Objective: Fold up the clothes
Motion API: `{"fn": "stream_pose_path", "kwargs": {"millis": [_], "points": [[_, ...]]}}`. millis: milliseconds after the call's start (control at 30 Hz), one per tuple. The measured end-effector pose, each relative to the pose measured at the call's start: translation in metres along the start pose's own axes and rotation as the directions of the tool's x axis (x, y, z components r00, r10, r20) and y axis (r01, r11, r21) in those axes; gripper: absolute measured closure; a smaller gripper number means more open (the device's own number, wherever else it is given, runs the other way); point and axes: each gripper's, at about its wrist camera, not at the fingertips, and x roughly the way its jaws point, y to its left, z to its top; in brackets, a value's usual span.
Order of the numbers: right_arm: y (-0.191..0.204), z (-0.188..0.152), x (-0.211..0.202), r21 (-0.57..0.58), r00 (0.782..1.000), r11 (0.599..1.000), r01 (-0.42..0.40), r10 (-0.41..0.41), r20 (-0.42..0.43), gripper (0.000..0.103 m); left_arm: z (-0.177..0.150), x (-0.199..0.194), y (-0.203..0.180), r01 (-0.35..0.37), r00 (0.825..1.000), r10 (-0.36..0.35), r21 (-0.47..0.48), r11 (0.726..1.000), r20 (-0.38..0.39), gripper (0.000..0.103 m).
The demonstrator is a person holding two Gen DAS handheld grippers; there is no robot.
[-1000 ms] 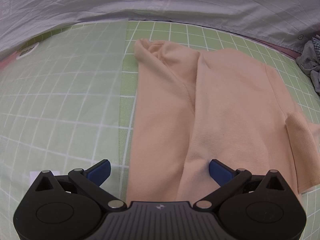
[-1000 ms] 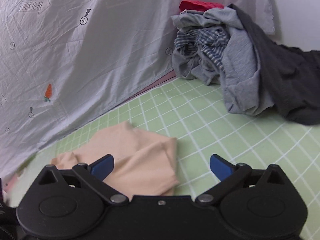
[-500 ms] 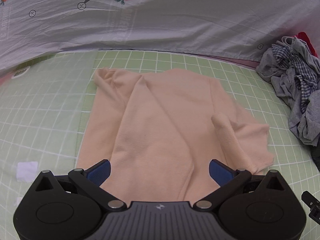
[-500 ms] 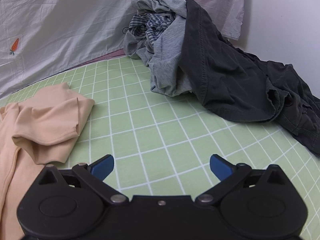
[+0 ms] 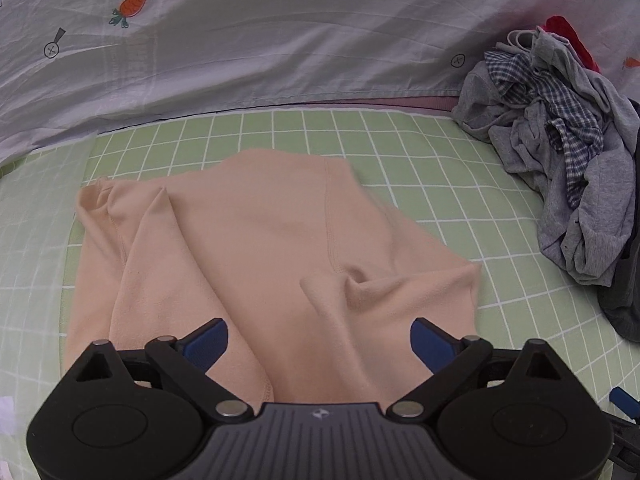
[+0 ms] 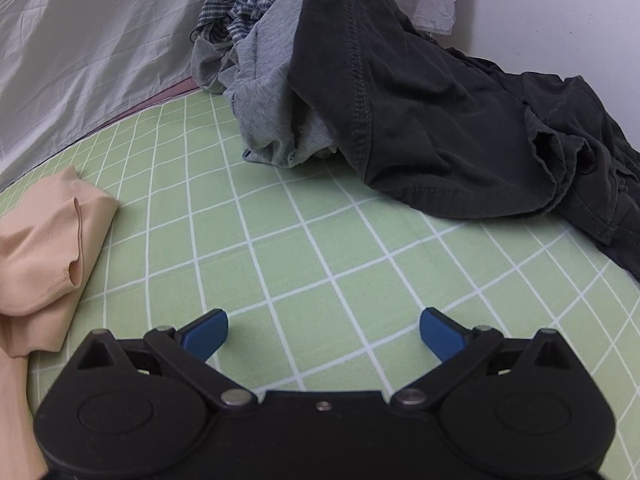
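A peach top (image 5: 260, 248) lies partly folded on the green checked sheet (image 5: 400, 152), with a rumpled fold at its right edge. My left gripper (image 5: 319, 338) hovers over its near part. Its jaws are closing, still wide apart, with the cloth below and between them and the pads not pressing on it. My right gripper (image 6: 324, 332) is open over bare sheet (image 6: 320, 248), to the right of the top's folded edge (image 6: 40, 248), with nothing between its fingers.
A heap of grey and plaid clothes (image 5: 560, 160) lies at the right, with a dark garment (image 6: 440, 128) spread in front of it. A white carrot-print sheet (image 5: 280, 40) hangs behind. A white wall (image 6: 560, 20) stands at the far right.
The left view has pulled back and swung right along the top, and its jaws have narrowed a little. The right view has turned from the top toward the dark heap and sunk lower.
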Motion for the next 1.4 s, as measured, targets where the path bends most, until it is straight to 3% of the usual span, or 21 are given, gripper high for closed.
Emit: {"fn": "stream_pose_path", "kwargs": {"millis": [100,167,233,333,533,733,867,1000,1133,1200,1267,1300,1367,1400], "points": [[0.007,0.001,0.002,-0.027,1.000,1.000,-0.015,0.015,0.006,0.000,-0.002,0.009,-0.007,0.031,0.999,-0.030,0.050,0.998,-0.030,0.061],[0.010,0.001,0.002,-0.043,1.000,0.999,-0.015,0.015,0.006,0.000,-0.005,0.010,-0.006,0.064,0.997,-0.063,0.036,0.997,-0.033,0.094],[0.013,0.001,0.001,-0.058,1.000,0.998,-0.025,0.025,-0.002,0.000,-0.007,0.005,0.000,0.078,0.997,-0.078,0.007,0.997,-0.015,0.096],[0.016,-0.001,-0.005,-0.062,0.998,0.996,-0.059,0.058,-0.019,0.000,-0.008,-0.006,0.011,0.088,0.996,-0.087,-0.033,0.996,0.019,0.097],[0.032,-0.010,-0.021,-0.078,0.998,0.995,-0.062,0.059,-0.034,0.000,-0.005,-0.044,0.057,0.050,0.993,-0.038,-0.105,0.993,0.111,0.097],[0.059,-0.019,-0.035,-0.095,0.997,0.993,-0.070,0.068,-0.032,0.000,-0.002,-0.077,0.128,-0.036,0.980,0.074,-0.202,0.979,0.184,0.097],[0.079,-0.025,-0.045,-0.111,0.997,0.991,-0.080,0.078,-0.027,0.000,-0.006,-0.086,0.182,-0.095,0.973,0.148,-0.276,0.956,0.178,0.097],[0.101,-0.031,-0.053,-0.124,0.996,0.989,-0.086,0.083,-0.029,0.000,-0.013,-0.090,0.229,-0.097,0.971,0.168,-0.355,0.930,0.173,0.097],[0.120,-0.038,-0.060,-0.133,0.996,0.987,-0.087,0.084,-0.029,0.000,-0.016,-0.094,0.265,-0.134,0.958,0.225,-0.414,0.900,0.179,0.096],[0.127,-0.040,-0.062,-0.137,0.996,0.987,-0.087,0.083,-0.031,0.000,-0.019,-0.091,0.279,-0.164,0.958,0.252,-0.452,0.877,0.140,0.088],[0.135,-0.043,-0.066,-0.149,0.996,0.985,-0.087,0.084,-0.030,0.000,-0.024,-0.087,0.289,-0.202,0.955,0.279,-0.472,0.858,0.099,0.068],[0.139,-0.045,-0.069,-0.158,0.996,0.984,-0.088,0.085,-0.028,0.000,-0.028,-0.086,0.291,-0.223,0.953,0.293,-0.469,0.855,0.080,0.063],[0.145,-0.048,-0.074,-0.175,0.996,0.980,-0.092,0.089,-0.024,0.000,-0.041,-0.086,0.291,-0.219,0.958,0.279,-0.458,0.861,0.066,0.042],[0.148,-0.050,-0.077,-0.183,0.995,0.979,-0.096,0.094,-0.021,0.000,-0.048,-0.086,0.288,-0.207,0.963,0.261,-0.452,0.868,0.061,0.039]]}}
